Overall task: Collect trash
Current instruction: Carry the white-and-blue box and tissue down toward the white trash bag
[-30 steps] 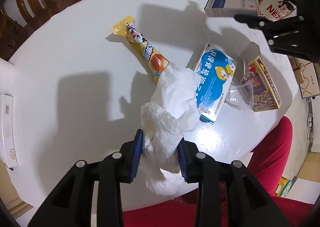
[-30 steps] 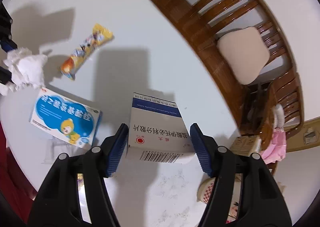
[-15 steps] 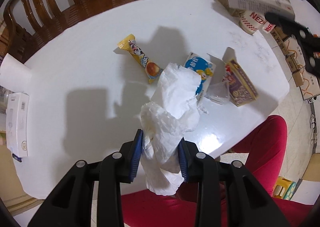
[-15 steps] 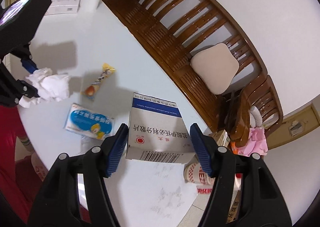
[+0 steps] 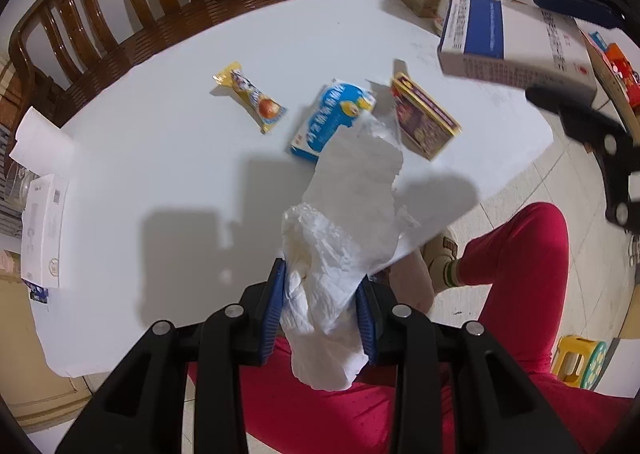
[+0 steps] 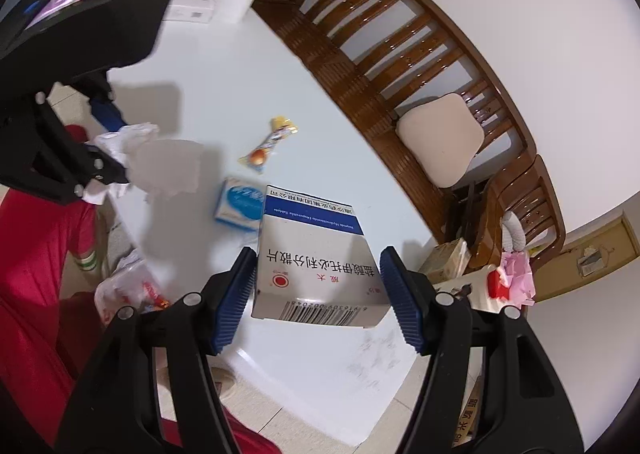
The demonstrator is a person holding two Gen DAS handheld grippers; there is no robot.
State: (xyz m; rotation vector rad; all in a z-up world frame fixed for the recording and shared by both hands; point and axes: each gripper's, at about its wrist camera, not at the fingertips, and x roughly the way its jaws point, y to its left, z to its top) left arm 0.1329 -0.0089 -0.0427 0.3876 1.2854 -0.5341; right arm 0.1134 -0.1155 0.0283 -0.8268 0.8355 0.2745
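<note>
Lying on table [image 5: 160, 142]: snack wrapper [image 5: 251, 96], blue box [image 5: 332, 118], purple box [image 5: 424, 120].

The white table [image 5: 160, 158] lies bare across the left and lower middle of the left wrist frame, wide room to pass. Obstacles cluster at upper centre: a yellow snack wrapper [image 5: 250, 96], a blue box [image 5: 328, 118] and a dark printed box [image 5: 424, 118], close together. A white carton [image 5: 42, 230] and a paper roll [image 5: 38, 138] line the left edge. Wooden chairs [image 6: 400, 66] wall the far rim, and red-clad legs [image 5: 516, 274] fill the lower right.
</note>
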